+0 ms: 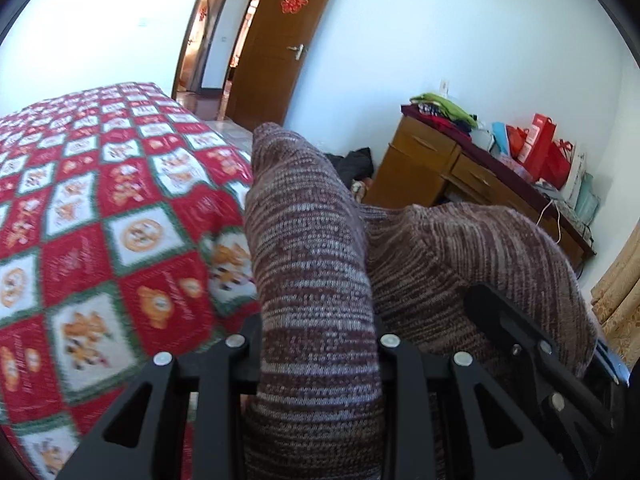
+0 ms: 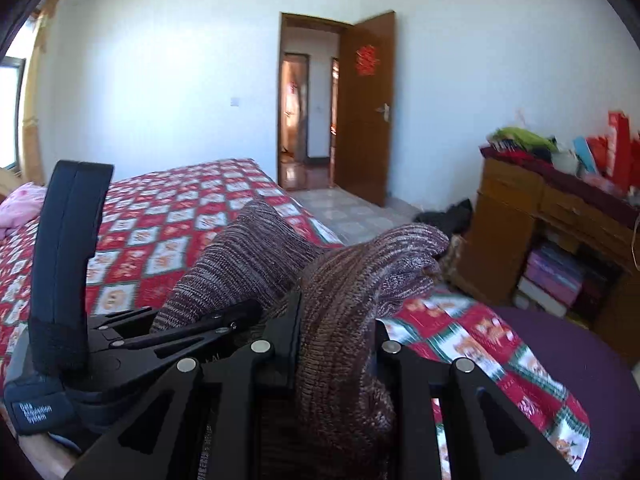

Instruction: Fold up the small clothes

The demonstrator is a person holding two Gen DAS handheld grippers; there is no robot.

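Note:
A maroon-and-grey striped knit garment [image 1: 312,240] is held up in the air above the bed by both grippers. My left gripper [image 1: 318,344] is shut on one part of it; the cloth stands up between its jaws and hides the fingertips. My right gripper [image 2: 338,340] is shut on another part of the same garment [image 2: 352,280], which drapes over its jaws. The right gripper also shows at the right of the left wrist view [image 1: 532,344]. The left gripper shows at the left of the right wrist view [image 2: 192,328], close beside the right one.
A bed with a red, white and green patterned blanket [image 1: 100,220] lies below and to the left. A wooden desk [image 2: 540,216] piled with clothes and red bags stands by the right wall. A brown door [image 2: 366,112] is open at the back. A pink cloth [image 2: 20,204] lies far left.

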